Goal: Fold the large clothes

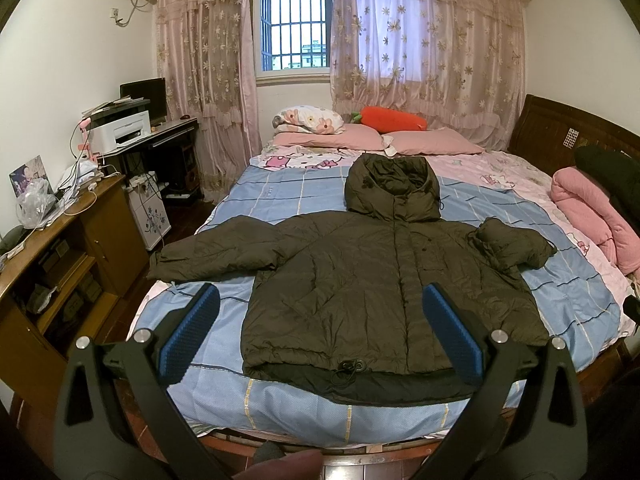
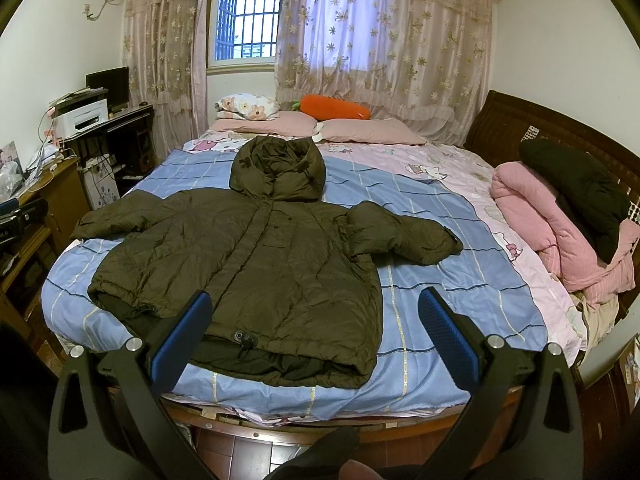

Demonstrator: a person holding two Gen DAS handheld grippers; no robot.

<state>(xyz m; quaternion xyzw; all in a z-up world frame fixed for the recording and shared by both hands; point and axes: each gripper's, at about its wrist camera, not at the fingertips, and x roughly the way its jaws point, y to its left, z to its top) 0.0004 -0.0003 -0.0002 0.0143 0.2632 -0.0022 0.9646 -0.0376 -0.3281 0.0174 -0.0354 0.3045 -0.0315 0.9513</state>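
A dark olive hooded puffer jacket (image 1: 360,280) lies flat, front up, on the blue checked bed sheet (image 1: 280,196). Its hood points toward the pillows. Its left sleeve (image 1: 212,252) is stretched out and its right sleeve (image 1: 512,246) is bunched up. The jacket also shows in the right wrist view (image 2: 256,264). My left gripper (image 1: 320,300) is open and empty, held above the jacket's hem at the foot of the bed. My right gripper (image 2: 316,304) is open and empty, over the jacket's lower right corner.
Pink pillows (image 1: 432,142) and an orange carrot plush (image 1: 392,119) lie at the head. A rolled pink quilt (image 2: 560,236) with a black garment (image 2: 580,184) lies at the bed's right side. A wooden cabinet (image 1: 80,240) and a desk with a printer (image 1: 120,130) stand at the left.
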